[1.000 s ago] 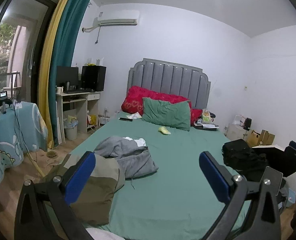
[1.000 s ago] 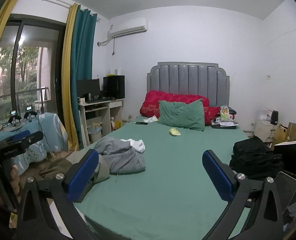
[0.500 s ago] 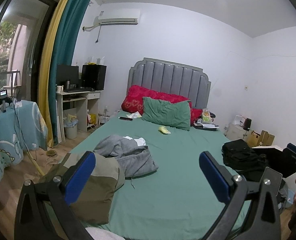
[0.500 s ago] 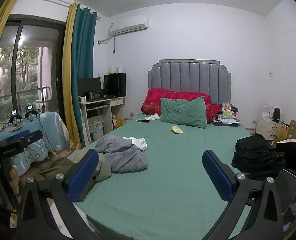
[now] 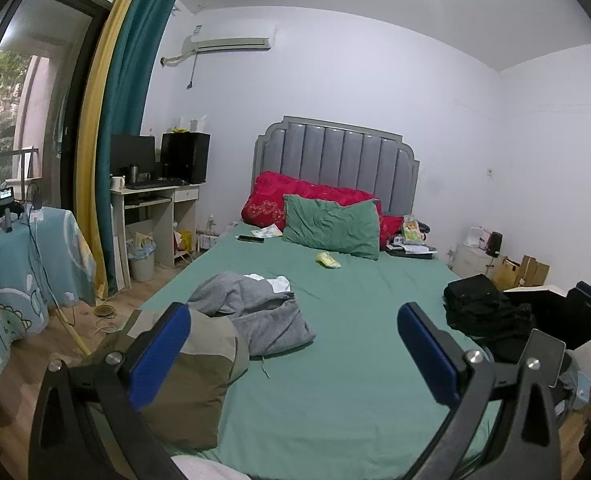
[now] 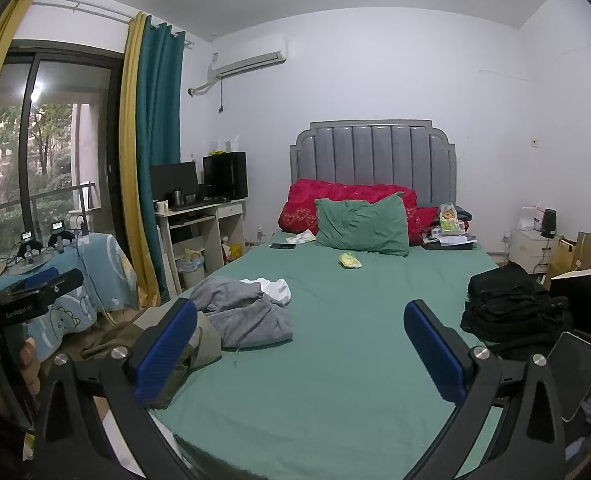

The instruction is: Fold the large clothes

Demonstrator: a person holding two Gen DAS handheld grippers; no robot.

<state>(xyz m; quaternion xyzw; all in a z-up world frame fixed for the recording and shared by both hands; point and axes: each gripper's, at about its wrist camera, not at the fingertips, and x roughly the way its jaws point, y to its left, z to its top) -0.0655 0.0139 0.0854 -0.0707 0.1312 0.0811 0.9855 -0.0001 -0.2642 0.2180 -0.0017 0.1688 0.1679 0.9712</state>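
Near-left on the green bed (image 5: 347, 364): crumpled grey hoodie (image 5: 255, 312), soft fleecy knit with a drawstring trailing off its near hem, long axis running roughly far-left to near-right. It overlaps a flatter olive-and-tan garment (image 5: 199, 376) hanging off the left edge. Left gripper (image 5: 291, 356) and right gripper (image 6: 299, 348) both gape wide, empty, raised at the foot of the bed, well apart from any cloth. Left one looks nearer the hoodie. Black clothes pile (image 6: 511, 304) sits right, dense, creased, partly stacked.
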